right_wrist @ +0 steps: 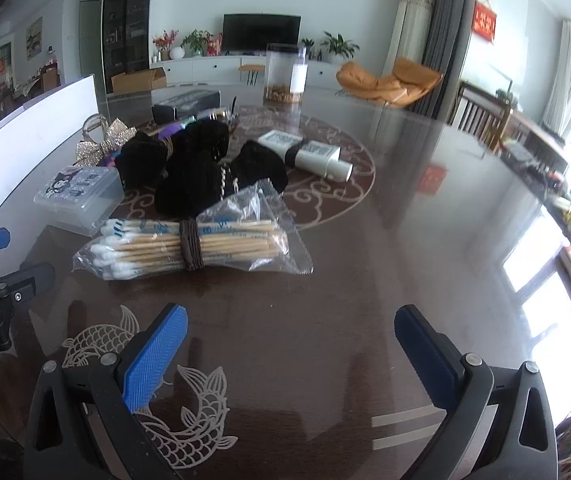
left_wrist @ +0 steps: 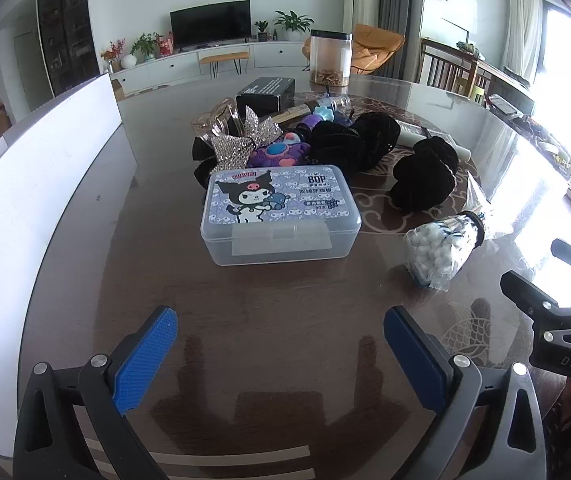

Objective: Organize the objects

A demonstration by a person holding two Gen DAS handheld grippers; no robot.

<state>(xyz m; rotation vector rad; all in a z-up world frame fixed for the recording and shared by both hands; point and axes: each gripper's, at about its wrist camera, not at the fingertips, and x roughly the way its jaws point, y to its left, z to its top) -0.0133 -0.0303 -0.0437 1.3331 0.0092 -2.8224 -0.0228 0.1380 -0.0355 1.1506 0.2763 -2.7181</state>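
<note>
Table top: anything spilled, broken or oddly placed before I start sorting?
Nothing looks spilled or broken. The cotton swab bag lies flat near the front, the plastic box sits closed, and the black hair ties are simply heaped together unsorted mid-table.

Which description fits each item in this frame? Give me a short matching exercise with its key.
Things:
1. plastic box
2. cotton swabs
3. tall jar
4. bow

Descriptions:
A. bagged, tied with a dark band
B. sparkly silver
C. clear, cartoon label on lid
D. upright at the table's far side, nearly empty

Pairs: 1-C, 2-A, 3-D, 4-B
</note>
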